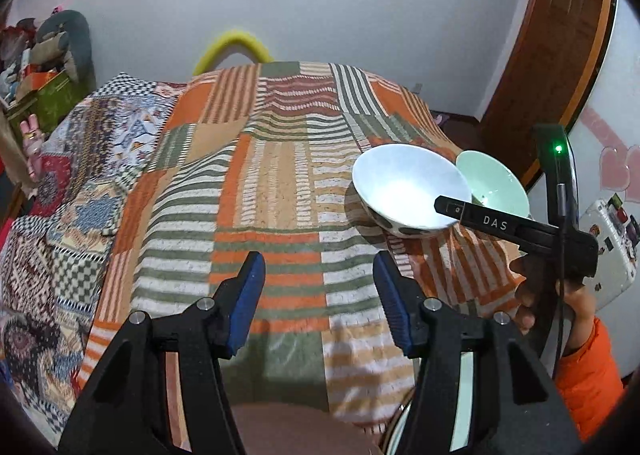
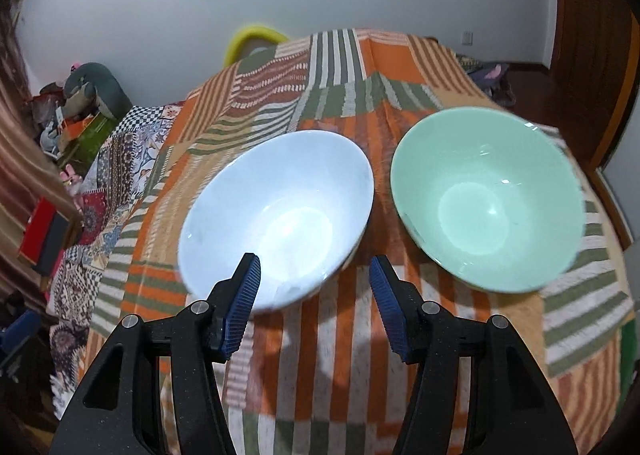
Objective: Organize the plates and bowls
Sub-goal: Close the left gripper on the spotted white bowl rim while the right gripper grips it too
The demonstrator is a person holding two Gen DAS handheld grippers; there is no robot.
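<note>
A white bowl (image 2: 276,215) with dark spots on its outside (image 1: 408,183) and a mint green bowl (image 2: 488,199) stand side by side on the striped patchwork cloth (image 2: 340,335), the green one (image 1: 496,183) to the right. My right gripper (image 2: 314,295) is open and empty, hovering over the near rim of the white bowl; its left finger overlaps the rim. In the left wrist view that gripper (image 1: 456,211) reaches over the white bowl. My left gripper (image 1: 320,295) is open and empty above the cloth, left of and nearer than the bowls.
A plate rim (image 1: 460,407) shows under my left gripper's right finger at the bottom. The cloth-covered table drops off at the right edge (image 2: 600,255). A patterned quilt (image 1: 60,195) and clutter (image 1: 44,67) lie to the left. A wooden door (image 1: 552,55) stands at the right.
</note>
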